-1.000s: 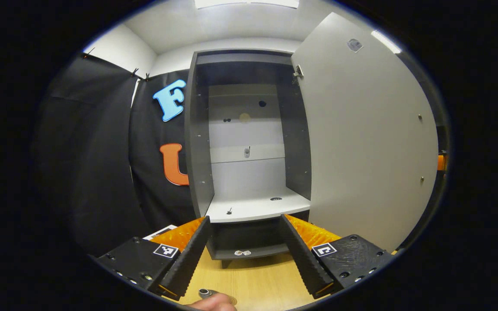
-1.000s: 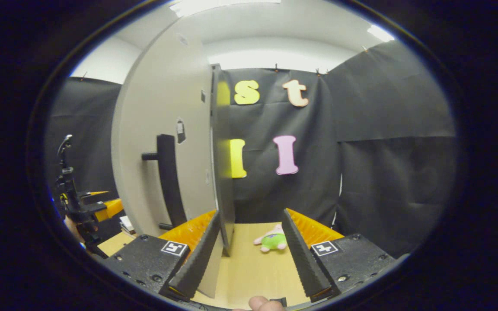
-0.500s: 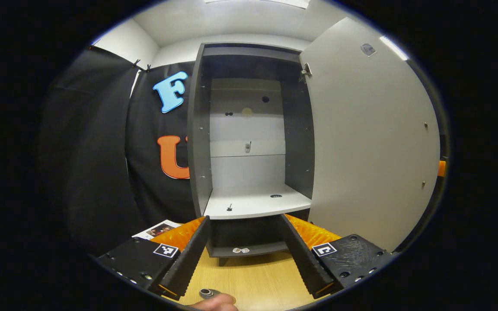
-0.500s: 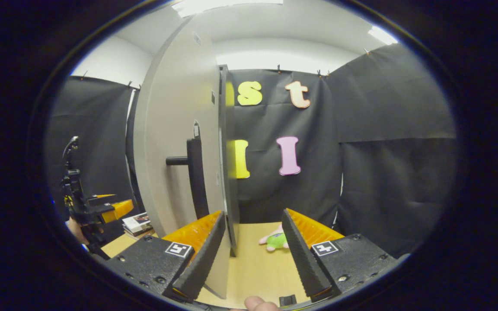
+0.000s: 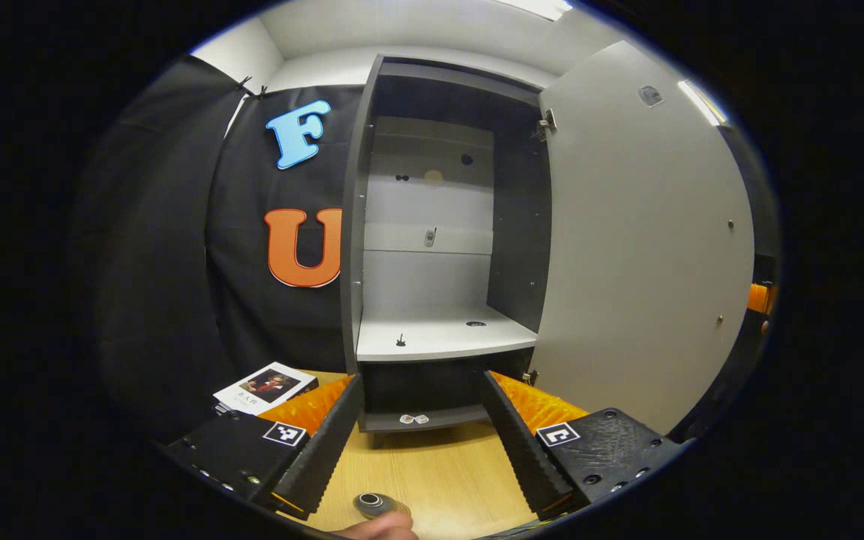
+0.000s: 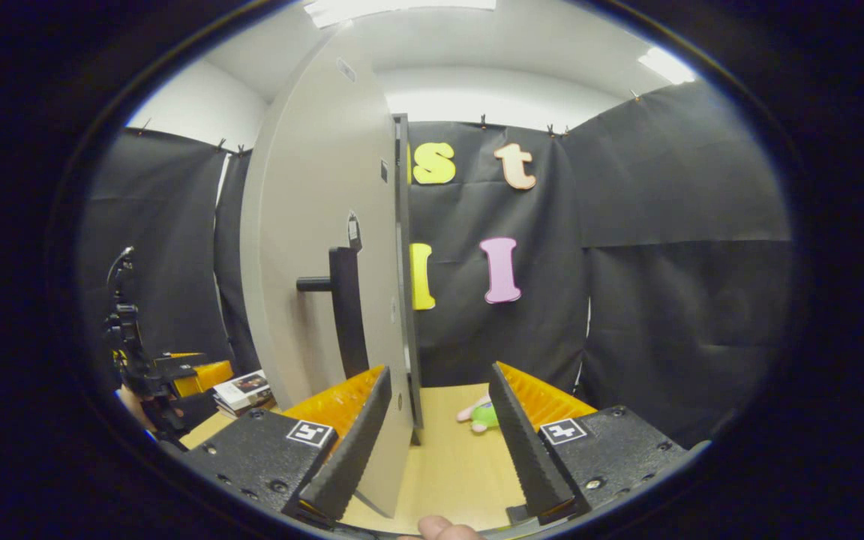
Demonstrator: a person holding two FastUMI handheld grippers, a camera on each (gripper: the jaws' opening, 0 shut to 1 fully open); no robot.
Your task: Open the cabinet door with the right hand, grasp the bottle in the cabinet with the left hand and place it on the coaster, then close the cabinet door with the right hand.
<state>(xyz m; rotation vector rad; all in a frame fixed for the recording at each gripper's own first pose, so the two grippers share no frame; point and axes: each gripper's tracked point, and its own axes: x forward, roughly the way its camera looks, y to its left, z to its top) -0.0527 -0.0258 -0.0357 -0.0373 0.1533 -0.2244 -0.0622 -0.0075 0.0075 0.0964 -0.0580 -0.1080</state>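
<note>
Left gripper (image 5: 421, 442) has its fingers spread wide, nothing between them, low over the wooden table (image 5: 432, 480) and facing the cabinet (image 5: 432, 225). Cabinet door (image 5: 642, 247) stands swung open on the right, hinged at the cabinet's right side. Inside, a pale shelf (image 5: 443, 337) with a small dark peg near its front left and a dark hole toward its far right. Bottle and coaster: cannot make out either one. A small round dark object (image 5: 370, 502) sits on the table at the near edge between the fingers, a fingertip just beside it. A booklet (image 5: 263, 386) lies on the table left of the cabinet's foot. Right gripper (image 6: 436, 435) also wide apart, gripping nothing; the near edge of the open door (image 6: 394, 420) passes between its fingers, close to the left finger, contact not discernible. Door handle (image 6: 346, 307), a dark vertical bar, stands out from the door's outer face. A small green and pink plush toy (image 6: 481, 415) lies on the table beyond, near the black cloth wall.
</note>
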